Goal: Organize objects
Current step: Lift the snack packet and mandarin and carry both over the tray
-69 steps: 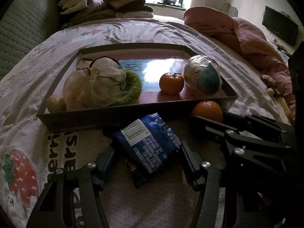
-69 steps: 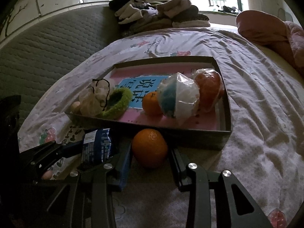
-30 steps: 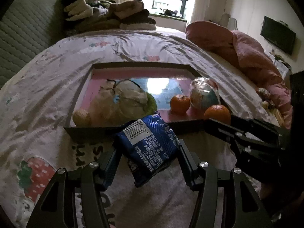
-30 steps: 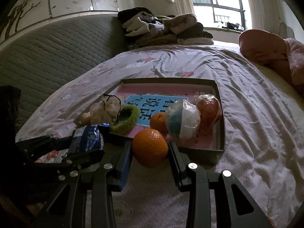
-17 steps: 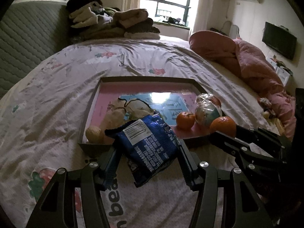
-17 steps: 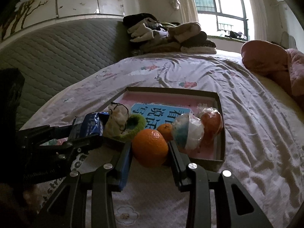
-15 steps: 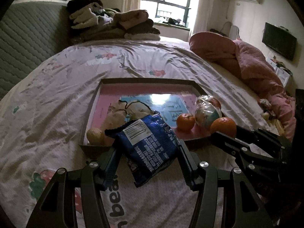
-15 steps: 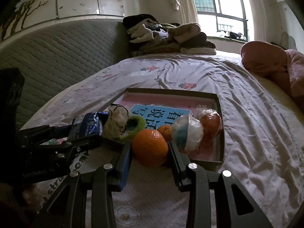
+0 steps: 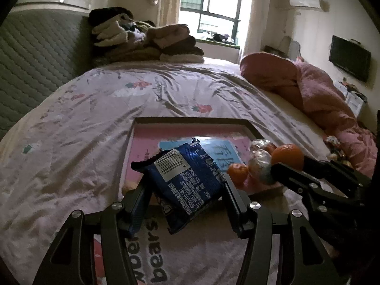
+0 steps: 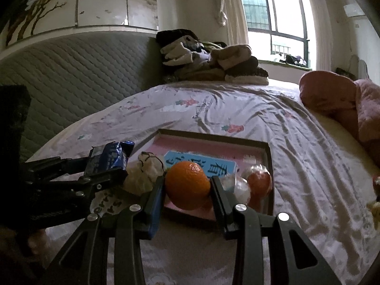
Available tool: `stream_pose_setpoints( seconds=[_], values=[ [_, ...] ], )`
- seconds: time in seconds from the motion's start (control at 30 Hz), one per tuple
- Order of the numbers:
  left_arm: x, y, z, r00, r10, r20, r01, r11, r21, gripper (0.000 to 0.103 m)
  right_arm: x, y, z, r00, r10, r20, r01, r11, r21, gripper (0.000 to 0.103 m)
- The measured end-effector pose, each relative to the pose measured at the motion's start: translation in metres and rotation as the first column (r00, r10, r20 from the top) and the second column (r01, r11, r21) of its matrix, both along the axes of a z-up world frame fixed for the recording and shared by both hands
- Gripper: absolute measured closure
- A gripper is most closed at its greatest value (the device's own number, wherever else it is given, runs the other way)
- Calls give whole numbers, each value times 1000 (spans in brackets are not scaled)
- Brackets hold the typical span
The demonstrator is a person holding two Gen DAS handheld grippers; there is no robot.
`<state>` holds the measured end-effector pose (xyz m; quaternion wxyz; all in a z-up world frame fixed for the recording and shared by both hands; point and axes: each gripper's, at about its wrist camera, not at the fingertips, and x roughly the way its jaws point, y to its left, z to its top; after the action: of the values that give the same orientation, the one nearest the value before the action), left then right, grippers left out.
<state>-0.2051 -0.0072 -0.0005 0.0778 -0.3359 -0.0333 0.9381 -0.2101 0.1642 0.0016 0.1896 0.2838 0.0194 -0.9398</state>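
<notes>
**Both my claws are up off the bed, each one holding something**

A moment ago my two claws sat low on the bed [image 9: 71, 123], right in front of the tray [image 10: 268, 147]. Now both are higher. I see much more of the room, and the tray looks smaller and farther down. The snack bag and the orange have come up with me. Nothing in the tray has moved.

Going from biggest to smallest, this is what I count.

One bed, with the tray lying flat on its flowery cover. One pile of folded clothes [image 10: 209, 61] far behind the tray, by the headboard. One pink blanket [image 9: 315, 95] off to the right of the tray.

One tray, pink inside, with a blue label.

Two claws. My left claw [image 9: 184, 190] is clamped on one blue snack bag [image 9: 185, 180], held up over the near left part of the tray. My right claw [image 10: 187, 190] is squeezed tight on one big orange [image 10: 187, 185], held up over the near edge of the tray.

Inside the tray: one white cloth pouch [image 10: 144, 175] with a black string at the left, two clear wrapped balls [image 10: 258, 180] at the right, and one small orange [image 9: 236, 172] next to them. Other things may hide behind my claws; I cannot tell.
</notes>
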Motion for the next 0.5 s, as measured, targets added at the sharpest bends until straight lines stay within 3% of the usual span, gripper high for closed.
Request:
stream_pose_setpoints(
  seconds=[0.5],
  values=[
    [-19,-21,16,998,37,-44,-38,999,-31,44,-10,-1,13,999,-10,-32,10,1000,5,65]
  ],
)
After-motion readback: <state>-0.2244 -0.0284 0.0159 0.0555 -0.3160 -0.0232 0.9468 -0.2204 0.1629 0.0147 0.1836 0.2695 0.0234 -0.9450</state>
